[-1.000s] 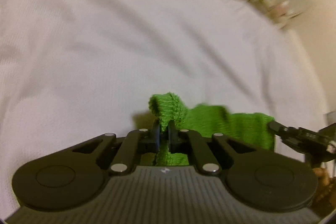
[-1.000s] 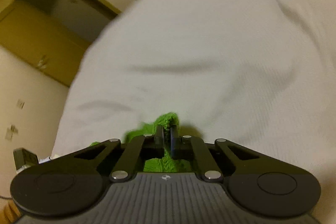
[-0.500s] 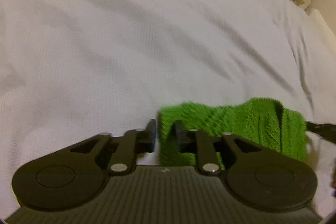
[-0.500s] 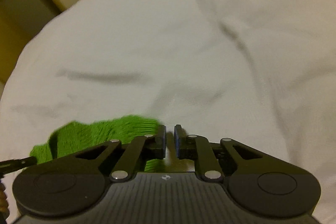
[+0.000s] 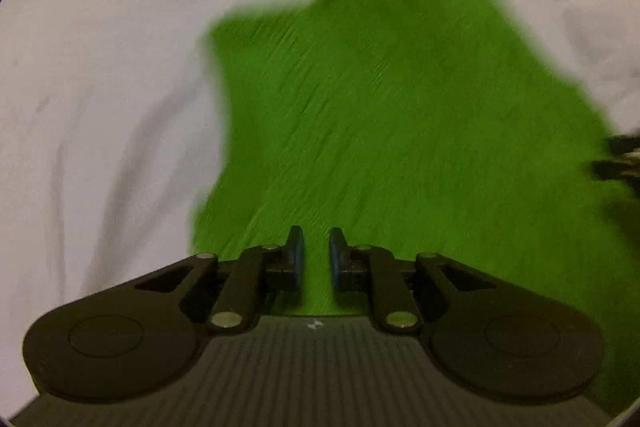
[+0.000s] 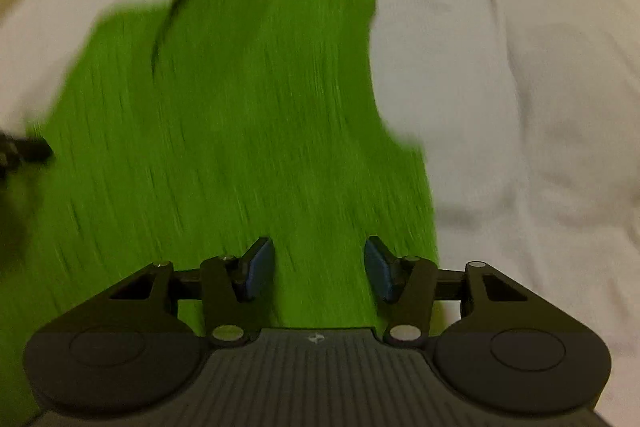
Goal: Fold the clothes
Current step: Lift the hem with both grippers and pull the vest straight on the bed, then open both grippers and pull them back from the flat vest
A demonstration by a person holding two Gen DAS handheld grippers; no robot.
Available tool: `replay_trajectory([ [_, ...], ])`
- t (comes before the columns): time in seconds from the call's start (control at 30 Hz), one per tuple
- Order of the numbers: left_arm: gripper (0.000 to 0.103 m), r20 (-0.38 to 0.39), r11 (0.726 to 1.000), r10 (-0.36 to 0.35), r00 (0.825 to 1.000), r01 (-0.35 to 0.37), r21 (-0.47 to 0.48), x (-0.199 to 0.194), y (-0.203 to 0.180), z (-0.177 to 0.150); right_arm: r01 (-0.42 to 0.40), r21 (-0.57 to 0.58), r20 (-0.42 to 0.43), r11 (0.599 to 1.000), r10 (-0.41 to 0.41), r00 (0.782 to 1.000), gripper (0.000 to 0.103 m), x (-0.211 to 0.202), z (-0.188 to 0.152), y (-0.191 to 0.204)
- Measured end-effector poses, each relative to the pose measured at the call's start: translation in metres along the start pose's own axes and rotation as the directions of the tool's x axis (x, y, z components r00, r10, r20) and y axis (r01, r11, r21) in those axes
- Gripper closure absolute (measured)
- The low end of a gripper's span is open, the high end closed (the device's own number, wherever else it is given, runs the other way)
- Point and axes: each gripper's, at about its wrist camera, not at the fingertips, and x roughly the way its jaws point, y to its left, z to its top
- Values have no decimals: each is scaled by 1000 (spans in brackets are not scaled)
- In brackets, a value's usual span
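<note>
Both tongs (image 5: 316, 251) (image 6: 318, 267) have released, now open above one green garment (image 5: 380, 115).

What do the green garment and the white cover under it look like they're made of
Green garment: looks like a knit, wool or acrylic, matte; fine ribbed lines run along it, though motion blur softens them. White cover: seems a soft woven fabric, perhaps cotton, matte, with loose creases; its weave is too blurred to tell.
</note>
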Motion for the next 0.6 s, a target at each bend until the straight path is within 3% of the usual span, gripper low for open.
replay_trajectory([
  [0.1,99,-10,993,20,1000,-21,-118,-24,15,-28,11,24,-17,1000,-11,1000,46,-22,-50,-4],
  [0.2,100,-19,980,34,999,-37,-196,-58,19,-49,17,108,-81,994,-8,997,43,-44,-90,-16],
  [0.27,99,1,976,36,999,-35,-217,-88,11,-59,14,160,-91,987,1,996,43,-59,-103,-21],
  [0.33,98,44,976,27,999,-17,-215,-113,-8,-68,-5,166,-46,986,13,999,43,-78,-105,-20],
  [0.47,95,72,978,14,997,1,-211,-132,-47,-90,-106,47,39,993,105,994,43,-93,-92,-2],
  [0.6,93,25,969,69,997,-60,-241,-126,-66,-131,-187,-72,5,980,188,982,43,-76,-104,8],
])
